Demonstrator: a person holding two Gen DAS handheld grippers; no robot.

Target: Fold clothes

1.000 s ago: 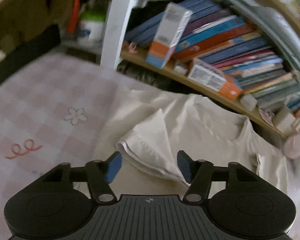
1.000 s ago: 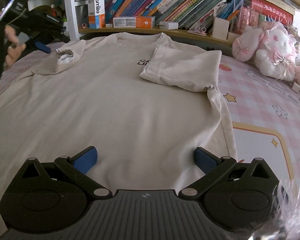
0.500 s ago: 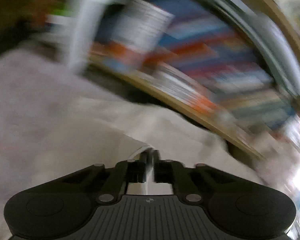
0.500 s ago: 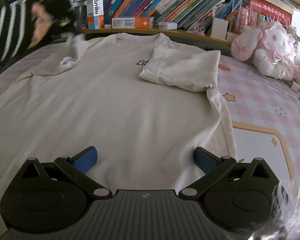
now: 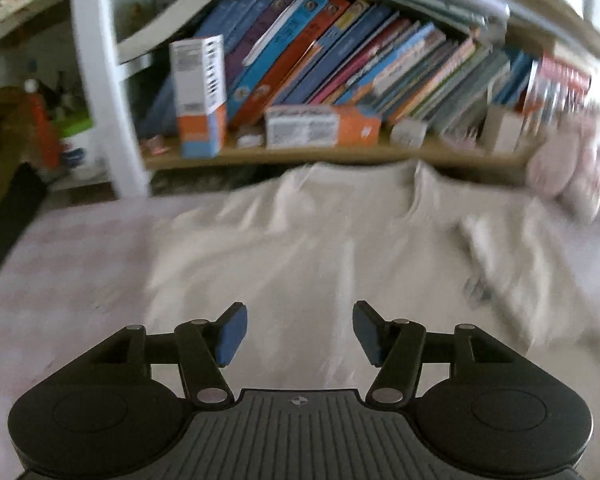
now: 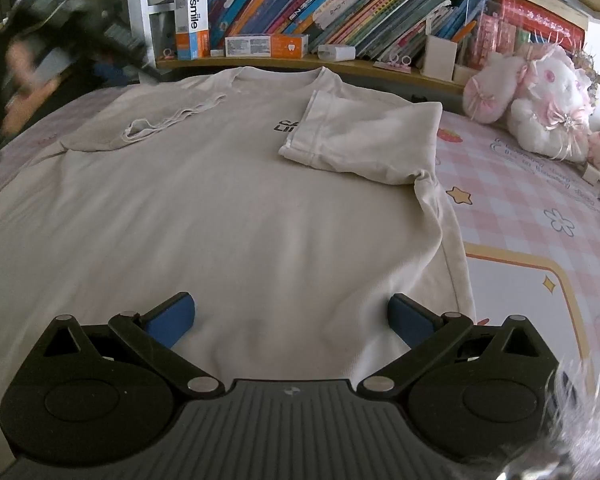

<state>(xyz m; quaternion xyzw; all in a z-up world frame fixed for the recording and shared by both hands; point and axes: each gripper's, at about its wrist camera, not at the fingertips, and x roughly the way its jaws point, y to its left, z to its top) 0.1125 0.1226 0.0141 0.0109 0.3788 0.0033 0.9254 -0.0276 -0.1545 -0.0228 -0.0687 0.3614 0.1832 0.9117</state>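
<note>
1. The shirt [image 6: 220,208] lay flat, front up, on the pink checked bed cover [image 6: 540,200], collar toward the bookshelf [image 6: 340,64].
2. My right gripper [image 6: 290,316] hung low over the shirt's hem end. Its fingers [image 6: 172,316] stood wide apart, with flat cloth under the gap and nothing pinched.
3. My left gripper [image 5: 296,330] pointed across the shirt [image 5: 300,248] toward the shelf [image 5: 340,152]. Its jaws were opening; the blue fingers [image 5: 232,332] had only bare cloth behind the gap, none clamped between them. The left view was motion-blurred.
4. In the right view the left gripper showed only as a dark blur at the upper left, with a hand [image 6: 20,92] beside it; I could not read its fingers from there.
5. The right sleeve [image 6: 360,140] was folded inward onto the chest, partly covering the dark print [image 6: 284,126].
6. The left sleeve [image 6: 168,120] lay turned in toward the collar, its cuff edge loosely rumpled.
7. A pink-and-white plush toy [image 6: 540,100] sat on the bed to the shirt's right, well apart from it.
8. Books and an orange-and-white box [image 6: 192,24] stood on the shelf behind the collar.
</note>
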